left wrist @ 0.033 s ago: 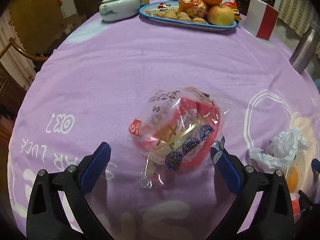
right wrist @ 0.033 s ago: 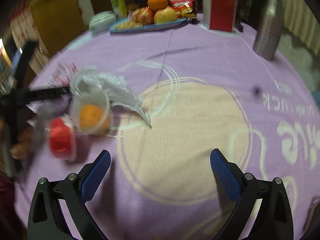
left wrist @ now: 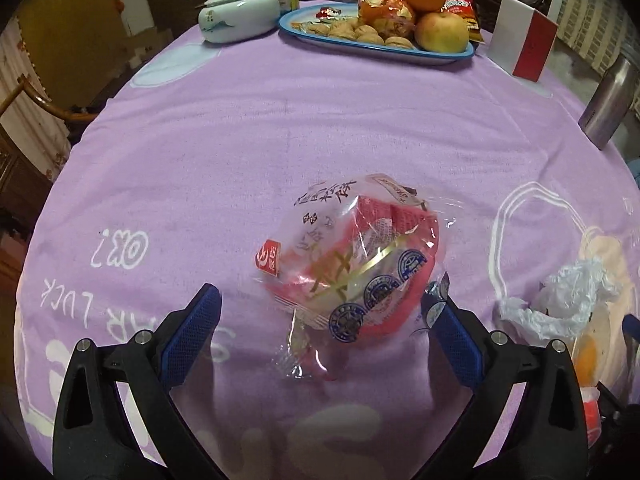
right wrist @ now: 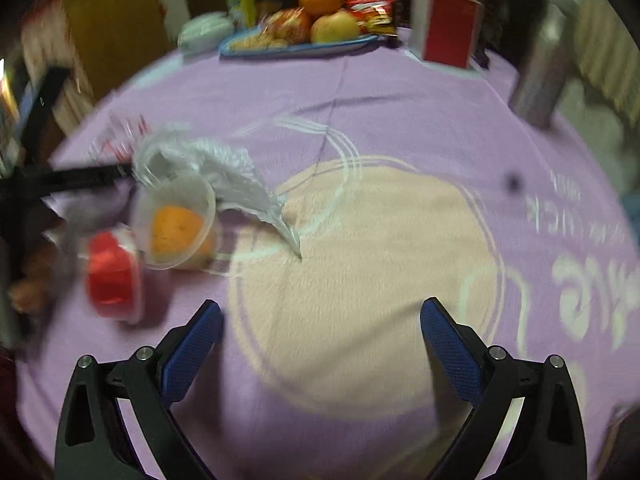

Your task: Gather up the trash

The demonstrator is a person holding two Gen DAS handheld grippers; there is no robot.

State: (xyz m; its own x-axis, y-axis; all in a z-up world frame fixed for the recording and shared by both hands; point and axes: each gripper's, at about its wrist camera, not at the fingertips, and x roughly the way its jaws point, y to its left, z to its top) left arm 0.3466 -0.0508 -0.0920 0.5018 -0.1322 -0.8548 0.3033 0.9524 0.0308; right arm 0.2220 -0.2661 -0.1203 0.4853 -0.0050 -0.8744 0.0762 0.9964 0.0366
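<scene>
A clear and red snack wrapper lies on the purple tablecloth. My left gripper is open just before it, the right fingertip touching its edge. A crumpled white plastic bag lies to the right. In the blurred right wrist view the bag lies beside a clear cup with orange contents and a red-filled cup. My right gripper is open and empty over the cream circle, right of these.
At the far edge stand a blue tray of fruit and snacks, a pale green lidded dish, a red and white box and a steel bottle. The left gripper's arm shows left in the right wrist view.
</scene>
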